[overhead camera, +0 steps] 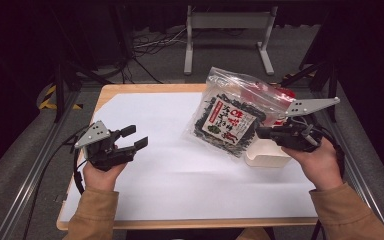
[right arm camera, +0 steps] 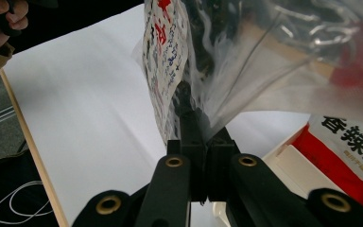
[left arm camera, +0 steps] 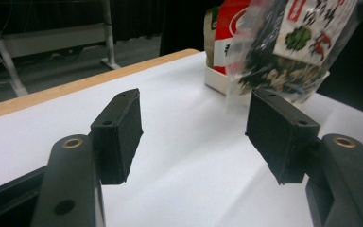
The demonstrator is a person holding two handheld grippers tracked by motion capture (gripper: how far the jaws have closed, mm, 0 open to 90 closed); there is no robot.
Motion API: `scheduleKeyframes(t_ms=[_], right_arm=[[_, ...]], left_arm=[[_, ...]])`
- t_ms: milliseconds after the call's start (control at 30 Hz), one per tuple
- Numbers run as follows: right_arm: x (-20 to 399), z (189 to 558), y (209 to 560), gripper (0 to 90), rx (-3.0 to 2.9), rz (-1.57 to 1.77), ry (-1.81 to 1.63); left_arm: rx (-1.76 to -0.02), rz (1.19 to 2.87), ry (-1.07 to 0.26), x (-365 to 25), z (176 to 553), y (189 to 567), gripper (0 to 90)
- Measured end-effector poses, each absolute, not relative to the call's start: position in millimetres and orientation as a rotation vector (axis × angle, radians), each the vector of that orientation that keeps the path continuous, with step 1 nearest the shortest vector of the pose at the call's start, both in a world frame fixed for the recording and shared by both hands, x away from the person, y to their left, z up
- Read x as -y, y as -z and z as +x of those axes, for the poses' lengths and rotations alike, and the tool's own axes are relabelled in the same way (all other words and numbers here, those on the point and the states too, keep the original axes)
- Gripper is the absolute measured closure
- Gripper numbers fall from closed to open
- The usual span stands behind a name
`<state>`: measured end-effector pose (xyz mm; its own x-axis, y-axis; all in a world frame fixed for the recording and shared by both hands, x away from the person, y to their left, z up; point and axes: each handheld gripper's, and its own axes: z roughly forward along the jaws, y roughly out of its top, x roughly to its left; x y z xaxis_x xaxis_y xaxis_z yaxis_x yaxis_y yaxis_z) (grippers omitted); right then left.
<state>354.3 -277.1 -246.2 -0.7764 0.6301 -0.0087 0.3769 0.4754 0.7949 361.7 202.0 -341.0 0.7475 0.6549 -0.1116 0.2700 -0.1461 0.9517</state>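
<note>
The clear bag [overhead camera: 228,116] held dark contents and a white label with red and black print; the counter [overhead camera: 170,170] was white.

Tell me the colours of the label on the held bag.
The label is white with black lettering, red patches and a green mark; the left gripper view shows it best.

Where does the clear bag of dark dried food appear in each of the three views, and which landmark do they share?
High view: the bag hangs right of centre, above the table.
Left gripper view: top right, past the open jaws.
Right gripper view: upper middle, pinched between the shut jaws.
Shared landmark: the white tray.
</note>
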Motion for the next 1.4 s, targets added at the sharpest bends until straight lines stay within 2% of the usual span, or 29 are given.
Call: scheduleKeyframes(t_ms=[433,667,1400], right_arm=[[291.2,351.6,231.5,88.6,-2.388,0.89,-1.114],[299.9,349.7,220.3,88.6,-2.362,0.907,-1.074],[317.4,346.8,191.2,88.6,-2.312,0.934,-0.99]], left_arm=[[-0.759,1.78,-0.445,-205.9,366.5,349.0,32.6],[-0.78,1.796,-0.43,-206.6,370.0,353.4,29.5],[-0.815,1.824,-0.376,-207.0,374.4,358.9,28.1]])
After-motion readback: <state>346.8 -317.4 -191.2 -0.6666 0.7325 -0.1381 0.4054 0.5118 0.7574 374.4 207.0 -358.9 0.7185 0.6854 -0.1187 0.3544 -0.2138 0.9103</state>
